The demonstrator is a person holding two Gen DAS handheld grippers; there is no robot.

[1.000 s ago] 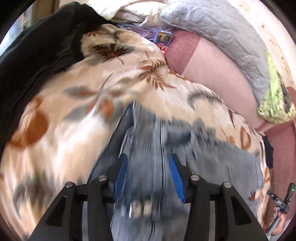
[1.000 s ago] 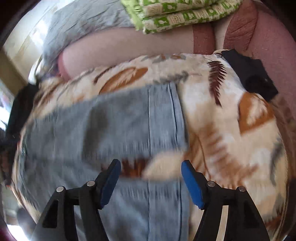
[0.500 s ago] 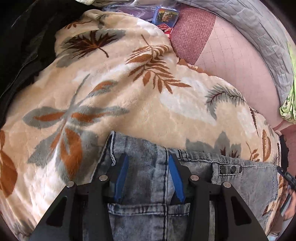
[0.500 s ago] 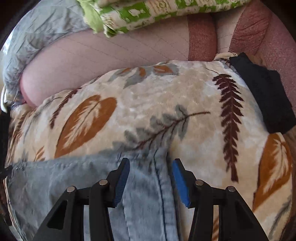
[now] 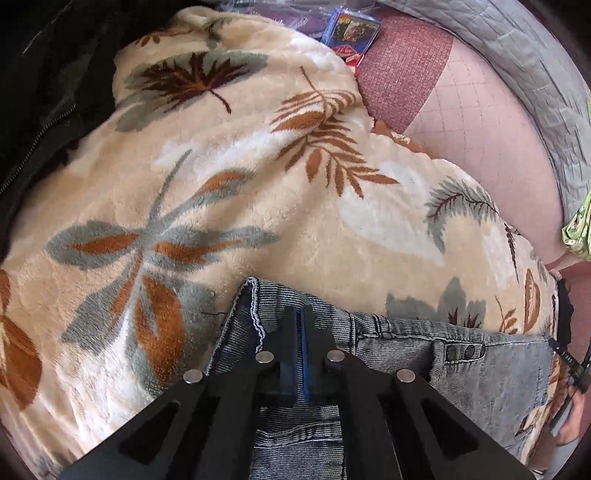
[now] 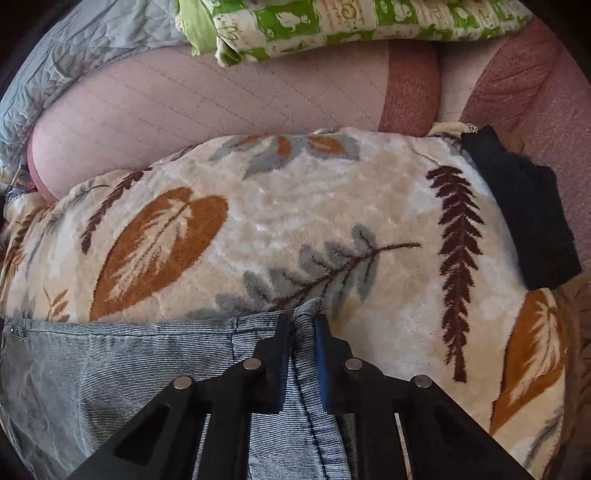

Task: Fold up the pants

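Grey-blue denim pants (image 5: 461, 354) lie flat on a cream blanket with a leaf print (image 5: 221, 184). Their waistband with dark snap buttons (image 5: 465, 350) runs toward the right in the left wrist view. My left gripper (image 5: 297, 317) is shut on the waistband's left corner. In the right wrist view the pants (image 6: 110, 369) fill the lower left. My right gripper (image 6: 304, 325) is shut on the waistband's right corner, with a fold of denim pinched between the blue pads.
The blanket (image 6: 295, 221) covers a pinkish sofa (image 6: 184, 107). A black jacket (image 5: 48, 92) lies far left, a black cloth (image 6: 528, 214) at right. A green patterned quilt (image 6: 332, 26) and a grey quilt (image 5: 517, 62) lie along the back. A blue packet (image 5: 351, 29) sits behind.
Both grippers were open over the waistband corners half a second ago. Both have now shut on the denim.
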